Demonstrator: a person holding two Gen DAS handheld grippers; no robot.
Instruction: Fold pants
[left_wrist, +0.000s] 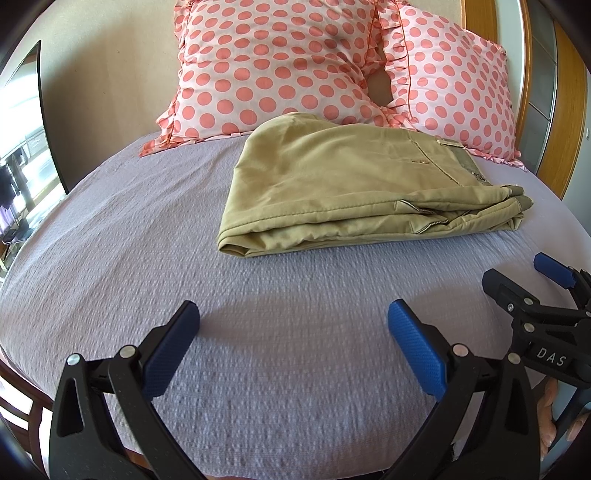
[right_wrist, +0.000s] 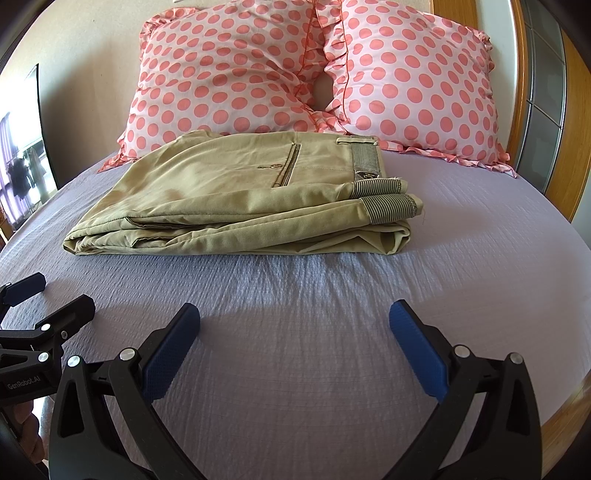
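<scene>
Khaki pants (left_wrist: 343, 188) lie folded into a compact bundle on the lilac bedspread (left_wrist: 147, 258), in front of the pillows. They also show in the right wrist view (right_wrist: 240, 199), with the striped waistband lining at the right end. My left gripper (left_wrist: 293, 314) is open and empty, held above the bedspread well short of the pants. My right gripper (right_wrist: 295, 314) is open and empty too, on the near side of the bundle. Each gripper shows at the edge of the other's view, the right one (left_wrist: 517, 273) and the left one (right_wrist: 51, 291).
Two pink polka-dot pillows (right_wrist: 221, 74) (right_wrist: 417, 85) lean against the wall behind the pants. A wooden bed frame (right_wrist: 557, 147) runs along the right. A dark-framed mirror or picture (left_wrist: 22, 147) stands at the left.
</scene>
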